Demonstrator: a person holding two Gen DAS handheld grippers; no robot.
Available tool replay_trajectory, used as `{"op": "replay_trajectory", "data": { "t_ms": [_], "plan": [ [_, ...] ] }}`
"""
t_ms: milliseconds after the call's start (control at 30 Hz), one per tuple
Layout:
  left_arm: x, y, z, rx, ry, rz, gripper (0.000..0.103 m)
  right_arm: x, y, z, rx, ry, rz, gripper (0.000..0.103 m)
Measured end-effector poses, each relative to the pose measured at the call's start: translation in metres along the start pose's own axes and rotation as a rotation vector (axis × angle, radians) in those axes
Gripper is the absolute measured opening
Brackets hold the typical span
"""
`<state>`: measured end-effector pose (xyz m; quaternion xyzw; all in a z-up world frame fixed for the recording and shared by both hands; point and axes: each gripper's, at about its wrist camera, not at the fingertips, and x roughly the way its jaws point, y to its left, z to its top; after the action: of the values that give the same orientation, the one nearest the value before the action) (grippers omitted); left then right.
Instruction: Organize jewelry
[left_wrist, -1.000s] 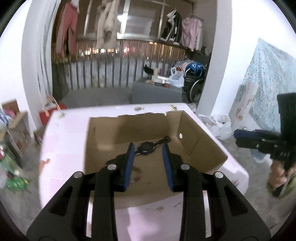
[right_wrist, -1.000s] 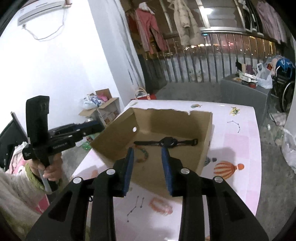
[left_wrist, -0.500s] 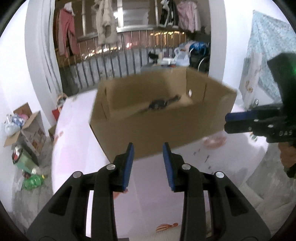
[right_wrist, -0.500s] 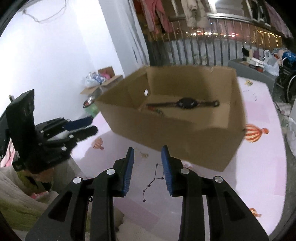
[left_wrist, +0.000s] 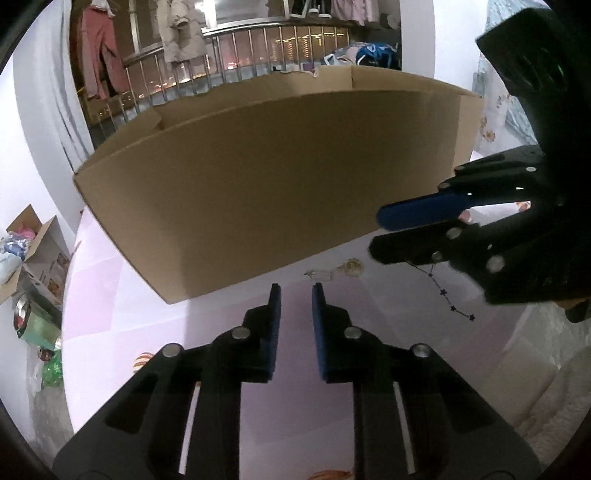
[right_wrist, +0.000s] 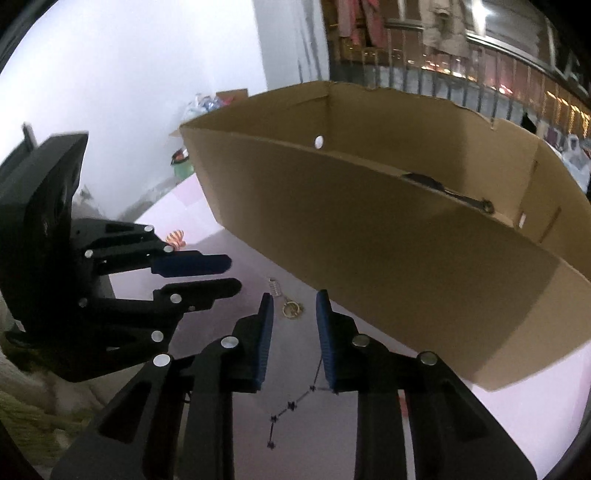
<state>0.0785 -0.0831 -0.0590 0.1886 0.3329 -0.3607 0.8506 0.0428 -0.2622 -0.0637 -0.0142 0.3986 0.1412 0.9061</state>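
**Claws drop to desk level beside the box**

Left claw (left_wrist: 296, 295), seen through its own camera, hangs released with nothing between its blue pads, low over the pink desk (left_wrist: 155, 317) on the near side of the cardboard box (left_wrist: 273, 184). A second ago this camera looked down into the box at the watch on its floor; now the box wall towers in front and the inside is hidden. Just ahead of the fingertips, near the foot of the box wall, lie a small clear trinket (left_wrist: 318, 274) and a gold ring (left_wrist: 351, 266), both on the bare desk. The right claw (left_wrist: 406, 229) reaches in from the right, also empty.

From the right wrist view, the right claw (right_wrist: 293, 299) is likewise spread and holds nothing. The gold ring (right_wrist: 291, 309) sits right between and just beyond its fingertips, with a small spring-like piece (right_wrist: 274, 286) a little farther on. The left claw (right_wrist: 221, 273) hovers at the left. Over the box rim, part of the dark watch (right_wrist: 443, 190) shows inside.

The drop from above the box to the desk surface suggests the watch is already stowed, and the loose pieces outside are next; the right claw looks best placed for the ring.
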Motion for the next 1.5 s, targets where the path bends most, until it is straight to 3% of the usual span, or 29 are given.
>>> {"op": "replay_trajectory", "data": {
  "t_ms": [333,500,667,1267,1400,1500],
  "plan": [
    [0.005,0.002,-0.001,-0.019,0.012,-0.012,0.012,0.011,0.015,0.006,-0.126,0.036,-0.026,0.018],
    [0.010,0.005,-0.001,-0.035,0.017,-0.020,0.012,0.016,0.018,0.002,-0.149,0.067,-0.043,0.009],
    [0.012,0.007,0.002,-0.035,0.018,-0.016,0.012,0.015,0.018,0.000,-0.133,0.063,-0.037,0.003],
    [0.012,0.003,0.006,-0.030,0.016,-0.018,0.012,-0.012,0.004,-0.011,-0.001,0.073,-0.042,0.003],
    [0.017,0.004,0.011,-0.040,0.011,-0.023,0.023,-0.019,-0.001,-0.014,0.034,0.056,-0.048,0.003],
    [0.021,0.004,0.015,-0.038,0.015,-0.025,0.024,-0.019,-0.003,-0.015,0.047,0.051,-0.050,0.003]
  ]
}}
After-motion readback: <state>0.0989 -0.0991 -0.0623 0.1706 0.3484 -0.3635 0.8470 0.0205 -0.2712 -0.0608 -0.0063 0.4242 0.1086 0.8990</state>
